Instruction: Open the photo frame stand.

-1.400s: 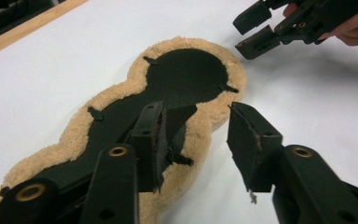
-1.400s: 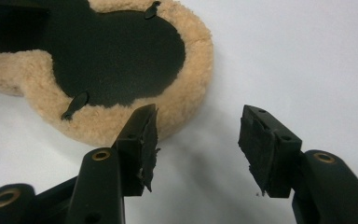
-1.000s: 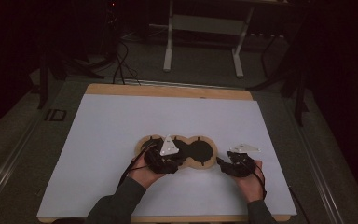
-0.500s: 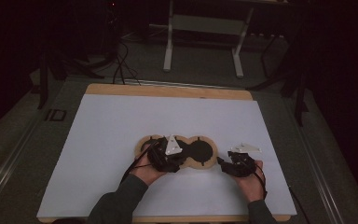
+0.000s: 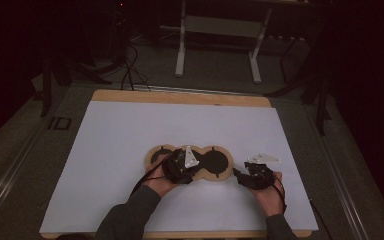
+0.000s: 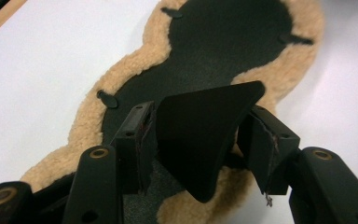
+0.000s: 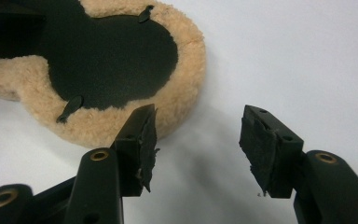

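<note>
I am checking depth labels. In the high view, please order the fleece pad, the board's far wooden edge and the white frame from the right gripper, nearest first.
1. fleece pad, just left of the right gripper.
2. far wooden edge, beyond the white sheet.
3. white frame, on the floor behind.

The high view is dimly lit: the white desk (image 5: 130,150) sheet is seen as a muted grey, while the floor and the surroundings beyond it are lost in near-black, with a reddish cast at the right edge. That picture is soft and grainy, and fine detail is blurred. The two gripper views are lit far more brightly and evenly from above. A soft shadow is cast on the white surface beside the fleece pad (image 7: 177,102). The near fingers (image 7: 142,144) are rendered slightly out of focus, and no glare is seen.
</note>
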`<state>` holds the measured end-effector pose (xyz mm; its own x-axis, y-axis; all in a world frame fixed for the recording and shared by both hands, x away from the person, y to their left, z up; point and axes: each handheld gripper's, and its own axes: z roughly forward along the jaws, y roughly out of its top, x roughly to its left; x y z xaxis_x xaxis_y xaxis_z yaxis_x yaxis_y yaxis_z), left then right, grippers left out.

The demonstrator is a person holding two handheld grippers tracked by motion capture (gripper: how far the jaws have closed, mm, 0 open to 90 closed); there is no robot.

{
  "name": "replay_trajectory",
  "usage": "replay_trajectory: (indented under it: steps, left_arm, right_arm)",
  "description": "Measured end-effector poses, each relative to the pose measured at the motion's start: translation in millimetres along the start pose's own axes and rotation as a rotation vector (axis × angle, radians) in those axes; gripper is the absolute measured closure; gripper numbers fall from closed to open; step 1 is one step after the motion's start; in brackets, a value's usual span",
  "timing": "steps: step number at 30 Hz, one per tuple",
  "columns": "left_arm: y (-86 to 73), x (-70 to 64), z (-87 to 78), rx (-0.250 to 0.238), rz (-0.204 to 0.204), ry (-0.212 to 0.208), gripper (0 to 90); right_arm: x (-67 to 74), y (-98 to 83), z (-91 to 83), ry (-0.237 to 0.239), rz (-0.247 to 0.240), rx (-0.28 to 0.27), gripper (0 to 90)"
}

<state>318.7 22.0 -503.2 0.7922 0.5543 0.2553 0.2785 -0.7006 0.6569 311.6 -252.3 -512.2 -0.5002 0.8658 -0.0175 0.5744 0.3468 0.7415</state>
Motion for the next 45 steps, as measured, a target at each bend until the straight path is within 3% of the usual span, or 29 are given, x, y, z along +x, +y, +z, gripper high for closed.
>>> replay_trajectory:
  steps: [5,10,19,31,45]
  left_arm:
    - [0.9,0.7,3.2,0.008,-0.001,0.032,53.8]
    - [3.7,-0.5,6.5,0.019,-0.01,0.042,54.4]
    - [9.2,-4.8,12.1,0.043,0.01,0.086,59.1]
    - [10.0,-5.8,9.7,0.016,0.017,0.128,69.3]
    - [5.3,-1.2,5.9,-0.036,0.01,0.106,72.0]
  right_arm:
    - [-0.3,-0.1,0.0,0.0,0.001,-0.001,45.1]
    - [-0.1,-0.2,0.3,0.001,0.001,0.001,45.1]
    - [-0.9,-0.2,-0.2,0.001,0.004,-0.003,44.9]
    - [-1.7,0.3,-1.4,0.007,0.016,-0.008,44.4]
    - [-1.1,1.4,-1.6,0.013,0.023,0.006,43.7]
